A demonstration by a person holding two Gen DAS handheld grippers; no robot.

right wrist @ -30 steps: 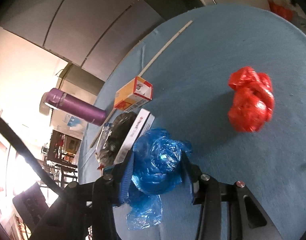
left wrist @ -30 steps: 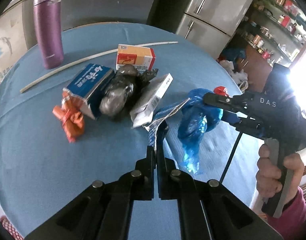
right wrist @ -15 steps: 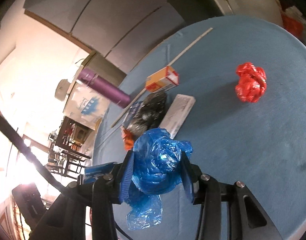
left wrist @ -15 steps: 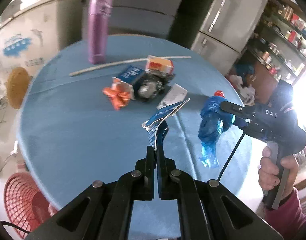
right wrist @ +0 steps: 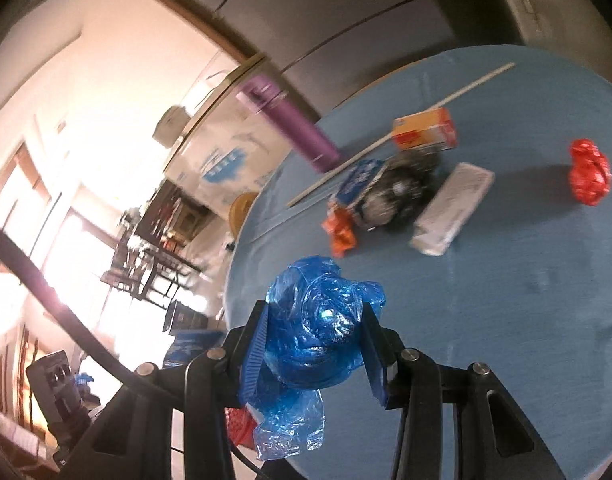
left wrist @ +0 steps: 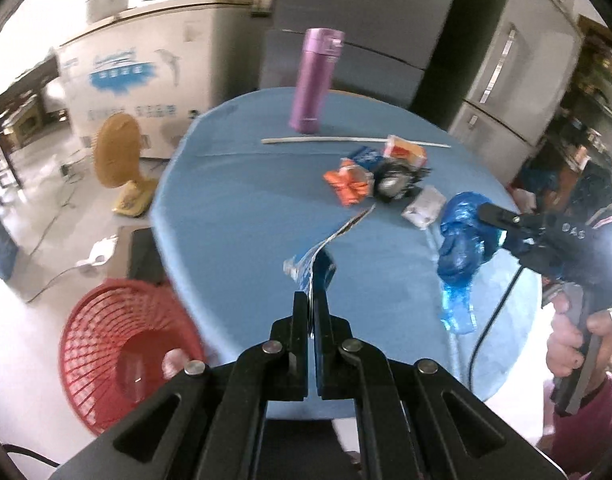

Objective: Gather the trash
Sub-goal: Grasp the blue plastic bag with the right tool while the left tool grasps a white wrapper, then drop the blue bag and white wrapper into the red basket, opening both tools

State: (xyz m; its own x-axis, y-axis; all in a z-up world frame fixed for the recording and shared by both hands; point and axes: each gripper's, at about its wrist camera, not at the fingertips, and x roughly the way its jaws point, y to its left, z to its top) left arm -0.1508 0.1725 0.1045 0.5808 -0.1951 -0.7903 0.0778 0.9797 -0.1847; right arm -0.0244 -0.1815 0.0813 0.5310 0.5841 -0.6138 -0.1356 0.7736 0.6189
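Observation:
My left gripper (left wrist: 314,280) is shut on a flat blue and silver wrapper (left wrist: 326,246), held above the near edge of the round blue table (left wrist: 233,216). My right gripper (right wrist: 314,332) is shut on a crumpled blue plastic bag (right wrist: 318,340), which also shows in the left wrist view (left wrist: 464,240) above the table's right side. On the table lie an orange wrapper (left wrist: 348,184), a black bag (left wrist: 394,178), a blue box (left wrist: 366,156), an orange box (left wrist: 406,148), a white box (left wrist: 424,206) and a red crumpled bag (right wrist: 589,176).
A red mesh basket (left wrist: 105,344) stands on the floor at the table's lower left. A purple flask (left wrist: 314,80) and a long white stick (left wrist: 346,141) are at the table's far side. A yellow fan (left wrist: 119,160), a freezer and fridges stand beyond.
Both grippers have pulled back and up from the table with their trash. The left view has swung left, and the red basket on the floor has come fully into sight.

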